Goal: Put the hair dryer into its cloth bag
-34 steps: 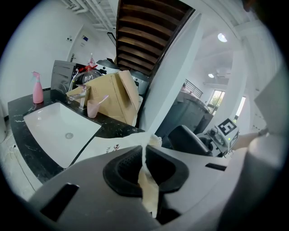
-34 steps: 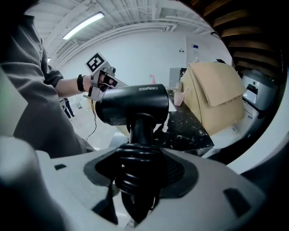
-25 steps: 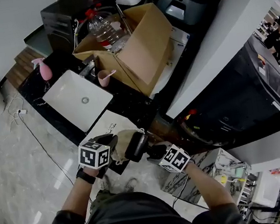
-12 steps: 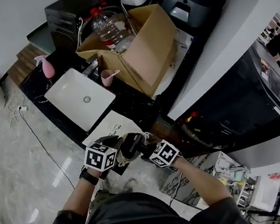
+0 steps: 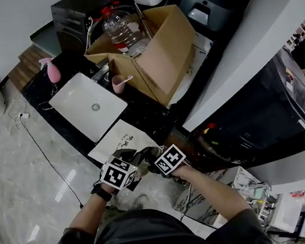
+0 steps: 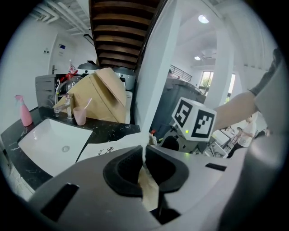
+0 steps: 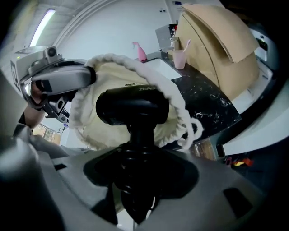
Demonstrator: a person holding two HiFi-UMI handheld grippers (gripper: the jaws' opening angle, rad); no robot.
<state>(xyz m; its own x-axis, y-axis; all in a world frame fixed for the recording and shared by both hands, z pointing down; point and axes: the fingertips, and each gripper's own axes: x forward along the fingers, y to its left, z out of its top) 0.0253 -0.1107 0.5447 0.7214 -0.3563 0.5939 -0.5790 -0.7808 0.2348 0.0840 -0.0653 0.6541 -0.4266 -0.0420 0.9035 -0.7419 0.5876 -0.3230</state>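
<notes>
Black plastic hair dryer (image 7: 133, 106) held off counter, ribbed handle end clamped between jaws of right gripper (image 7: 140, 173). Dryer head at mouth of cream drawstring cloth bag (image 7: 113, 72), framed by corded rim; depth inside unclear. Left gripper (image 6: 143, 158) pinched tight on bag cloth at one edge.

Risks, as judgement:
- single-edge pinch lets mouth sag, so head could snag cord
- thin cloth could slip from pinch under push
- dryer could twist on ribbed handle

Beyond: white rectangular sink (image 6: 49, 140), brown cardboard box (image 6: 101, 97) on black stone counter (image 6: 113, 131).
</notes>
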